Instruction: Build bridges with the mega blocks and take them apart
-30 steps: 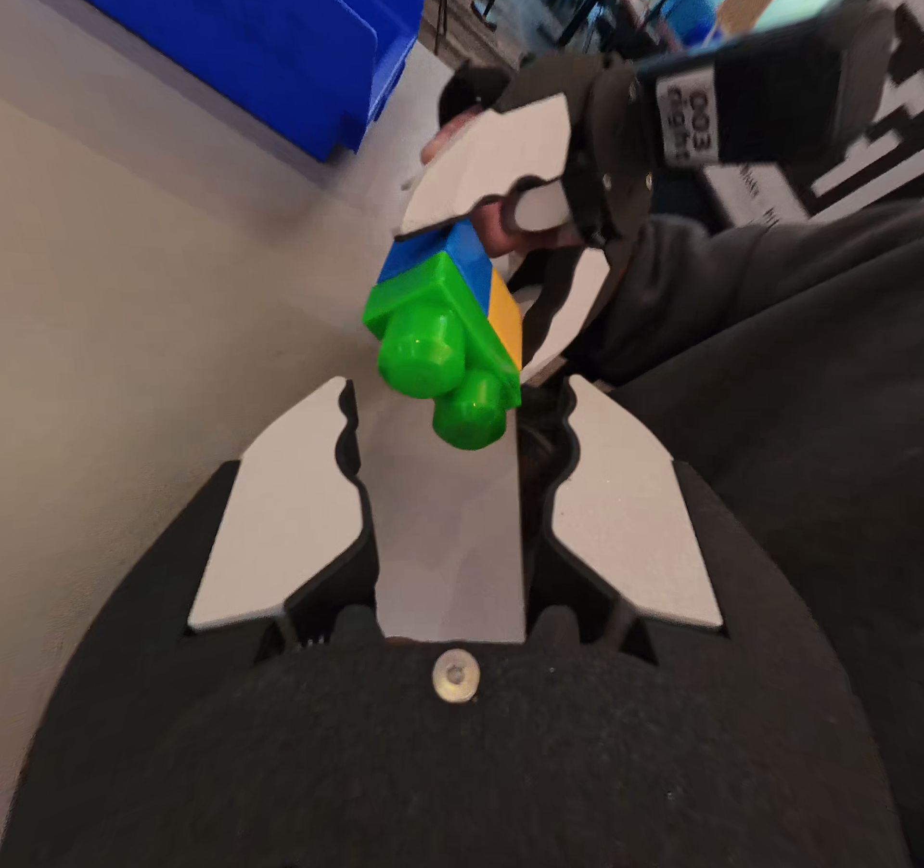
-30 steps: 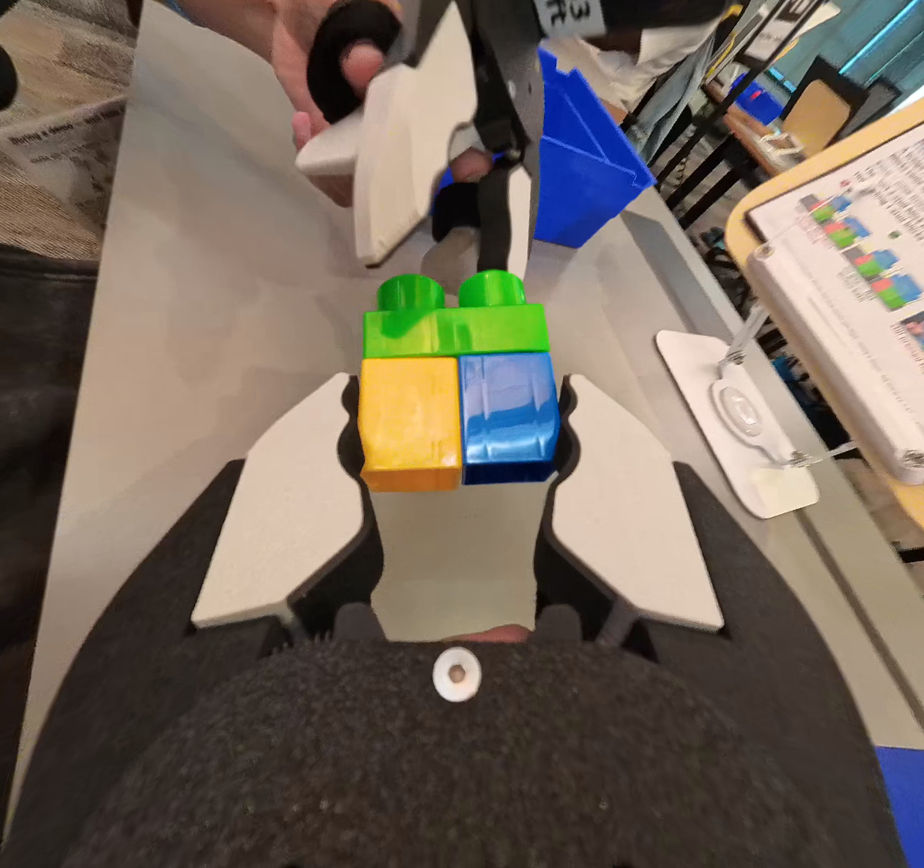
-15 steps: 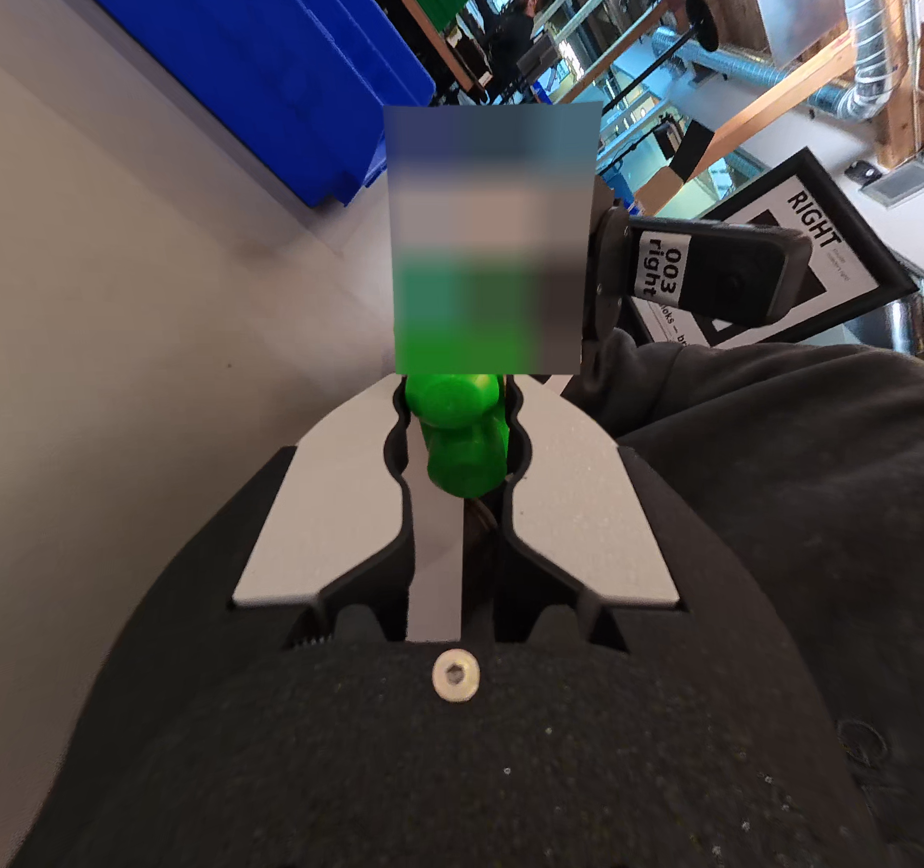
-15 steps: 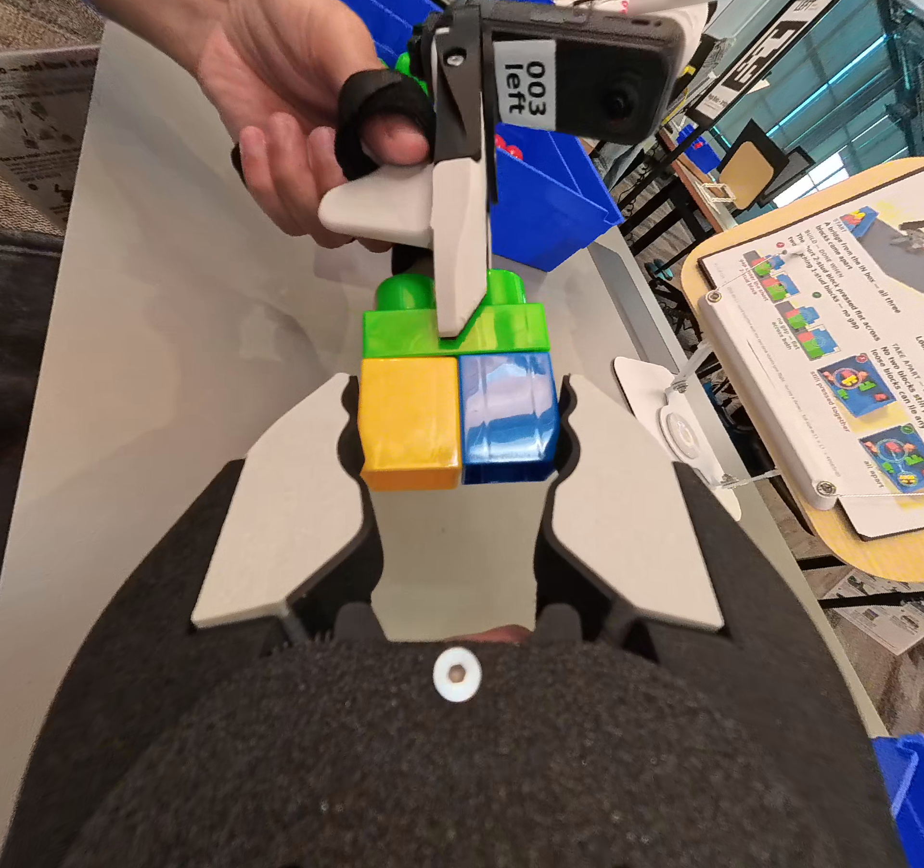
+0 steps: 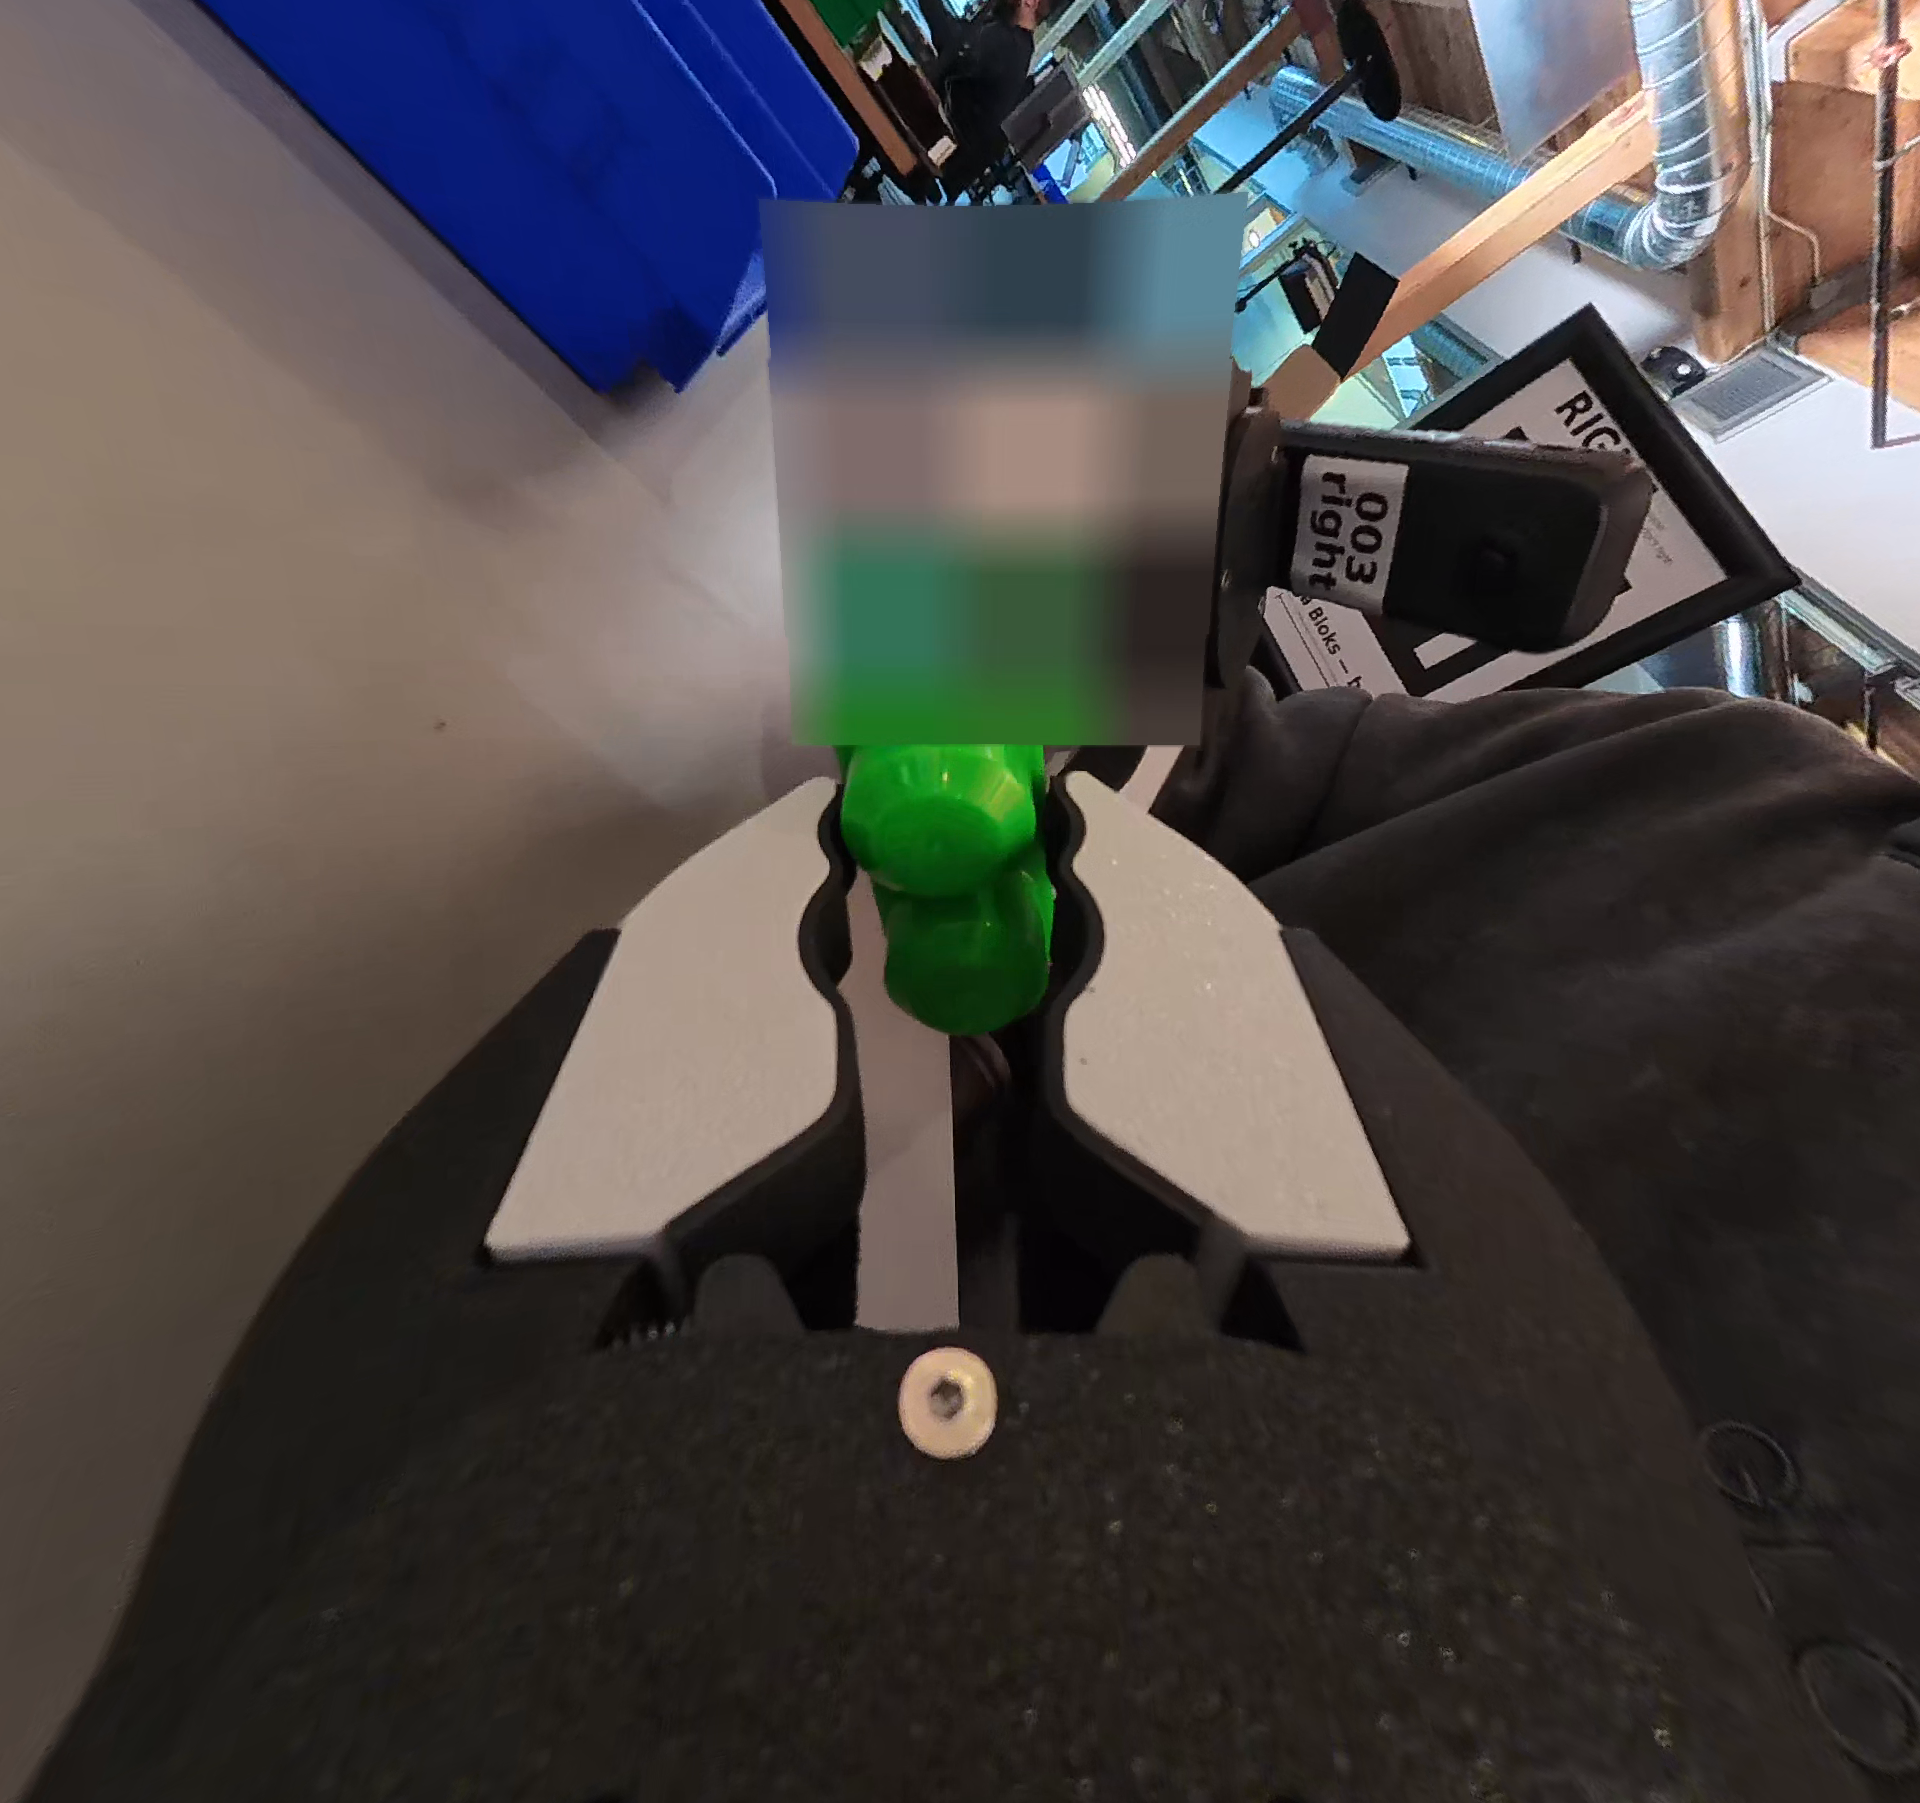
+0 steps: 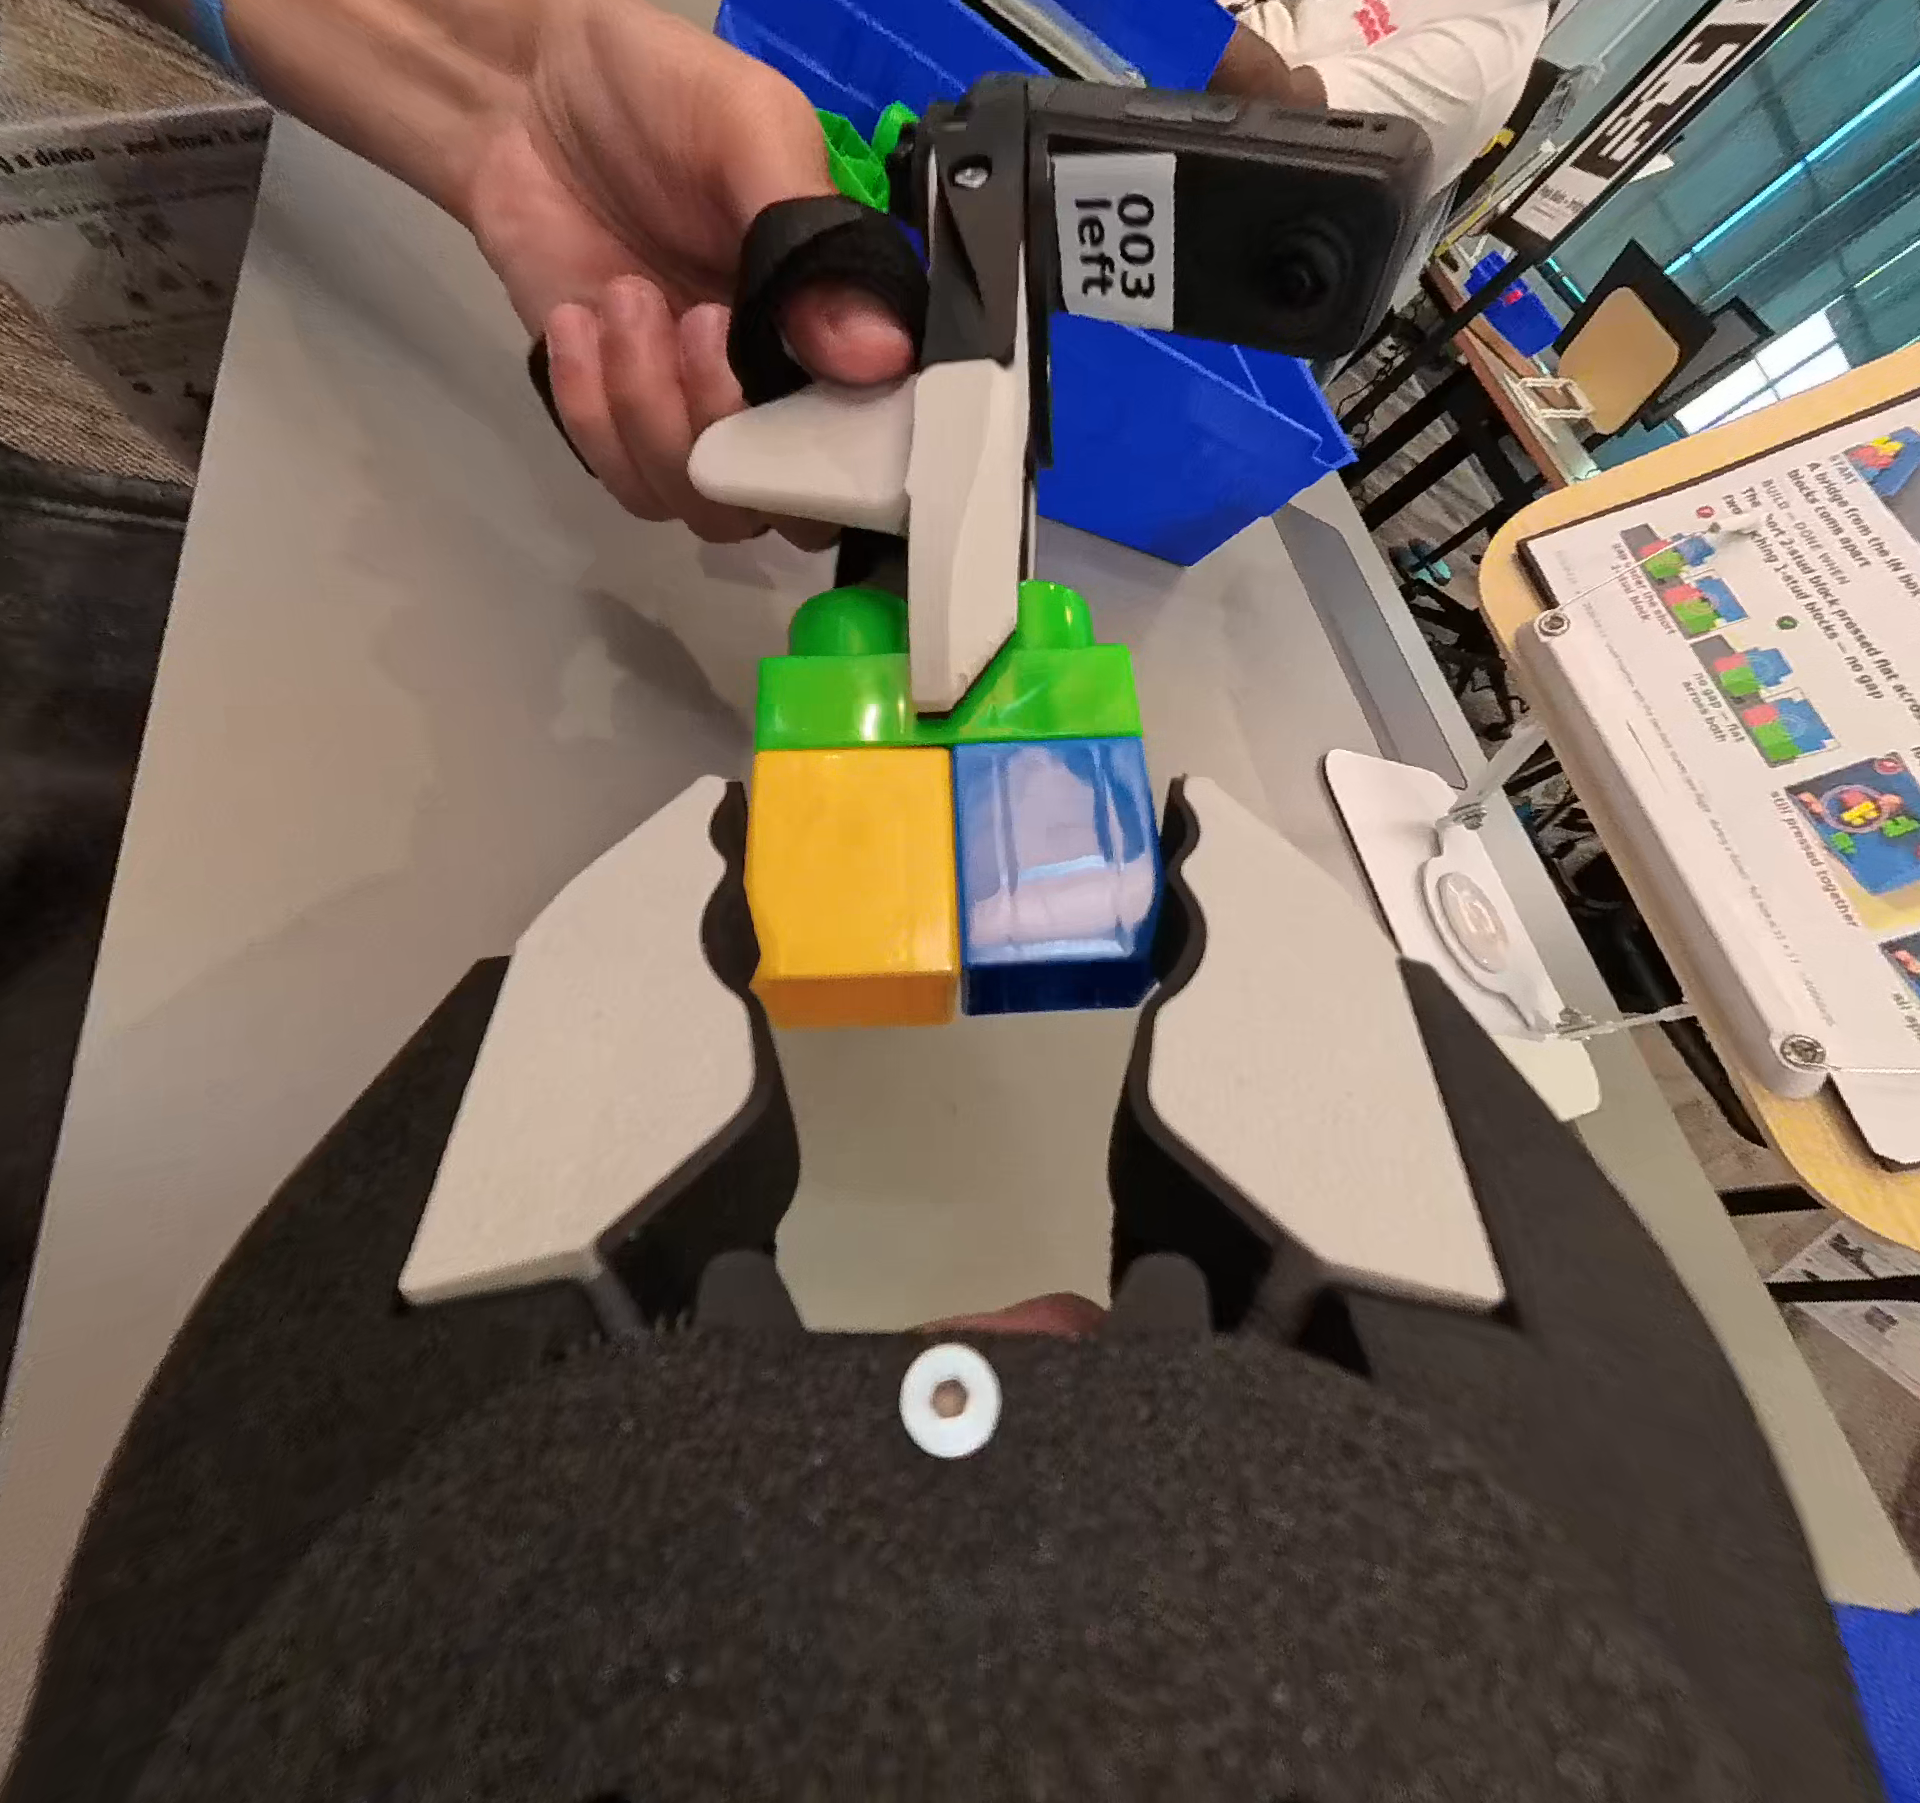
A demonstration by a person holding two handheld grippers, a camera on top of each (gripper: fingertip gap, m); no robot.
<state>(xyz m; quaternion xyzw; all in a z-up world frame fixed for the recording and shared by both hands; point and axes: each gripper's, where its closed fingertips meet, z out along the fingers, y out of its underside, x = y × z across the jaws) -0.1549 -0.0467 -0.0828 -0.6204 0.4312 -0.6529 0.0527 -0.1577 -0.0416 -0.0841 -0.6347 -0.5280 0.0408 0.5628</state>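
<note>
The green block (image 6: 945, 704), yellow block (image 6: 852, 886) and blue block (image 6: 1055, 875) are showing glossy, smooth moulded plastic, each catching bright reflections. The right gripper (image 6: 951, 880) fingers (image 6: 1278, 1047) are looking matt and finely grained, pale grey with black edging, and its body at the bottom of the frame is wearing rough, fuzzy black cloth. A shiny metal screw (image 6: 949, 1403) is sitting in that cloth. The left gripper (image 5: 948, 880) is showing the same grainy matt faces. The bins (image 6: 1164, 434), upper centre, are looking like smooth blue plastic, and the tabletop (image 6: 416, 714) is appearing matt grey.
</note>
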